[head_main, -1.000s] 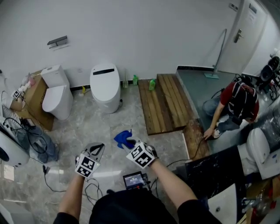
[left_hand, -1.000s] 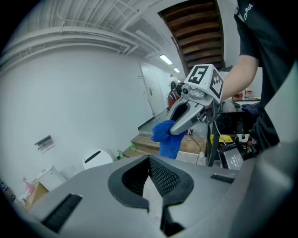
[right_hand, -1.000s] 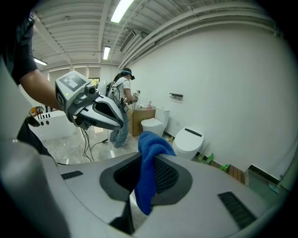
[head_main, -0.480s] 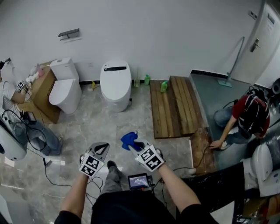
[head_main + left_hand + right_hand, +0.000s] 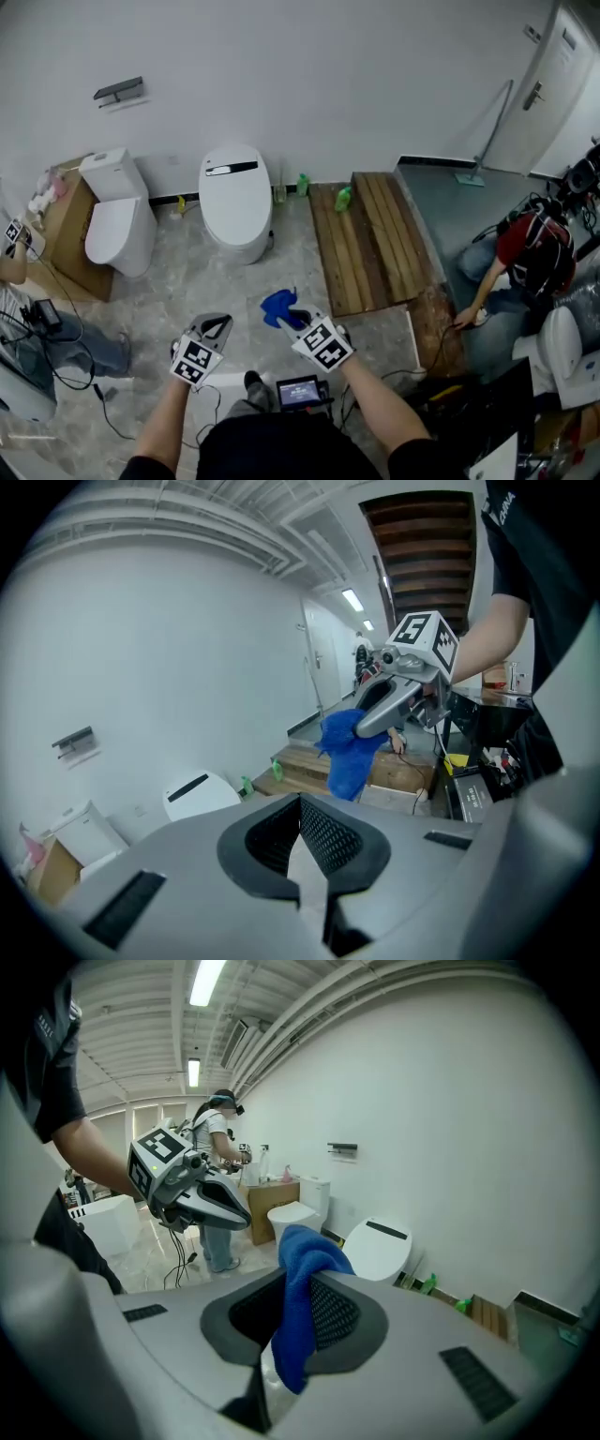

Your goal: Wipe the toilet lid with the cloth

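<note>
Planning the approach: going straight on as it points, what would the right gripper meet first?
Probably the closed toilet, or floor just short of it; depth is unclear. Nothing else stands ahead of the right gripper, shut on the blue cloth.

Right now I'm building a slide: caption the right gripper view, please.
Right gripper jaws shut on blue cloth, white toilet ahead against the wall.

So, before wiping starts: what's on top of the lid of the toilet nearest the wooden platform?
Only a dark strip near the back edge of the toilet lid shows; the closed lid covers the bowl beneath.
</note>
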